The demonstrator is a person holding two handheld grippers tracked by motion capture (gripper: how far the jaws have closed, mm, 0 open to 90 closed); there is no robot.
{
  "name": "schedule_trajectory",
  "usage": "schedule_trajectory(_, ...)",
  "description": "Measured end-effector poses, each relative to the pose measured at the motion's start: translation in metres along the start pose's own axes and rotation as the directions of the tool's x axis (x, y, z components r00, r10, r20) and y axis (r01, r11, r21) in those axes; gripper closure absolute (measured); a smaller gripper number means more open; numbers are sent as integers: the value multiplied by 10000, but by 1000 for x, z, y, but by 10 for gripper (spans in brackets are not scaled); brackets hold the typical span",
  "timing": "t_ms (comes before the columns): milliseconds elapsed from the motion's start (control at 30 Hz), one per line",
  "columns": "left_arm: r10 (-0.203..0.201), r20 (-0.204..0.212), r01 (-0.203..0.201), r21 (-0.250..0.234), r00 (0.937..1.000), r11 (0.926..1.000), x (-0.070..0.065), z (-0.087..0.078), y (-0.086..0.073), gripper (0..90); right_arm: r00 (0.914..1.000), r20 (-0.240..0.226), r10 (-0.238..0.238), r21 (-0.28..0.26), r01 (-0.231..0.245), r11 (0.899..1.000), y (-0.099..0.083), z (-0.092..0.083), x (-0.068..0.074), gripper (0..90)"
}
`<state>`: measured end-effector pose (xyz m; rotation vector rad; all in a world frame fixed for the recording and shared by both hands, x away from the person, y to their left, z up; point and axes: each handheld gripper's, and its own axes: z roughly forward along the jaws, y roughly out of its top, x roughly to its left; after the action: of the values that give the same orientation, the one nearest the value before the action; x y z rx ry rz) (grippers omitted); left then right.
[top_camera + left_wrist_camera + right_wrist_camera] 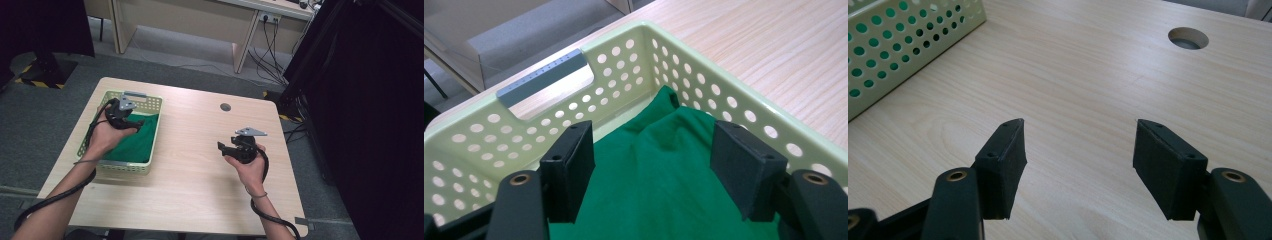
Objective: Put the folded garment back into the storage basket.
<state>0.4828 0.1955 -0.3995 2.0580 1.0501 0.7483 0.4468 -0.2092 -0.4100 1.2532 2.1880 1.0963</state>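
A pale green perforated basket (153,106) stands on the left part of the wooden table (200,165), with a green cloth (136,140) lying inside it. My left gripper (134,123) hovers over the basket's far half, open, its jaws standing wide above the green cloth (659,170) without pinching it. The basket (684,65) wall and its grey handle bar (543,76) lie just beyond the jaws. My right gripper (222,147) hangs open over bare wood on the right of the table, pointing left toward the basket (893,55). Nothing sits between its pads (1004,165).
A round cable hole (225,107) pierces the table near its far edge, also the cable hole (1188,38) ahead of the right jaws. Black curtains (370,110) hang at the right. Desks and cables stand on the floor behind the table.
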Motion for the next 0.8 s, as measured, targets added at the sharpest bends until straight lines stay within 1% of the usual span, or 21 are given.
schedule_trajectory(167, -90, 68, 88, 227, 9999, 9997, 3, 10, 0, 338, 9998, 139, 122, 27, -123, 9999, -5, -4, -6, 379)
schedule_trajectory(333, -39, 173, 29, 559, 9998, 9984, 4, 22, -1, 353, 9997, 211, 158, 18, -158, 9999, -8, -7, -10, 378)
schedule_trajectory(533, 39, 224, -58, 824, 9997, 9966, 4, 33, -1, 367, 9995, 252, 174, 39, -175, 9998, -9, -9, -11, 378)
schedule_trajectory(800, -157, 289, 125, 1096, 9995, 9939, 9, 41, -6, 383, 9995, 259, 168, 56, -170, 9998, -10, -9, -11, 377)
